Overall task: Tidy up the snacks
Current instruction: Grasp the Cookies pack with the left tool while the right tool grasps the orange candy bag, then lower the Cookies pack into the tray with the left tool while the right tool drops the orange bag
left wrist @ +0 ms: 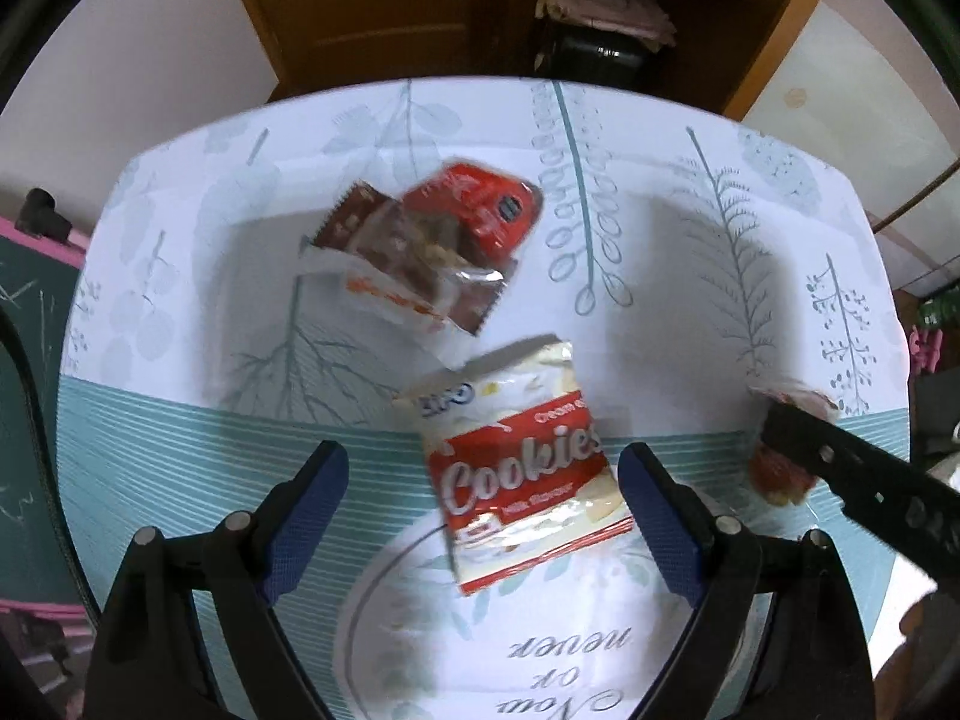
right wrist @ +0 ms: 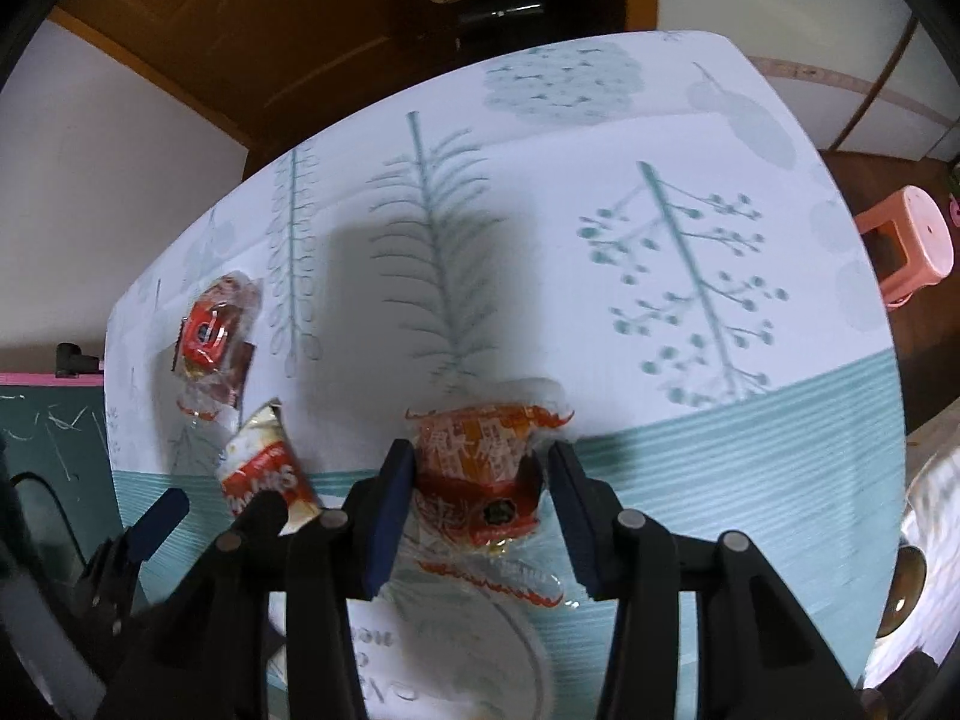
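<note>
Four snack packets are lying on the desk [left wrist: 690, 276], which is wearing a white and teal cloth printed with leaves. The landmark is the cookie packet [left wrist: 522, 468], red and white with "Cookies" in white script, one end crumpled. Two packets are piled together just beyond it: a brown and white wrapper [left wrist: 396, 264] with a glossy red packet [left wrist: 480, 210] overlapping its far end. The fourth, an orange and red packet [right wrist: 480, 480] with clear, crinkled ends, is sitting well to the right of the cookie packet.

The left tool [left wrist: 483, 486] is hovering with its blue-padded fingers spread either side of the cookie packet, not touching it. The right tool [right wrist: 480, 498] is straddling the orange packet, fingers close beside it; whether they are pinching it cannot be told.
</note>
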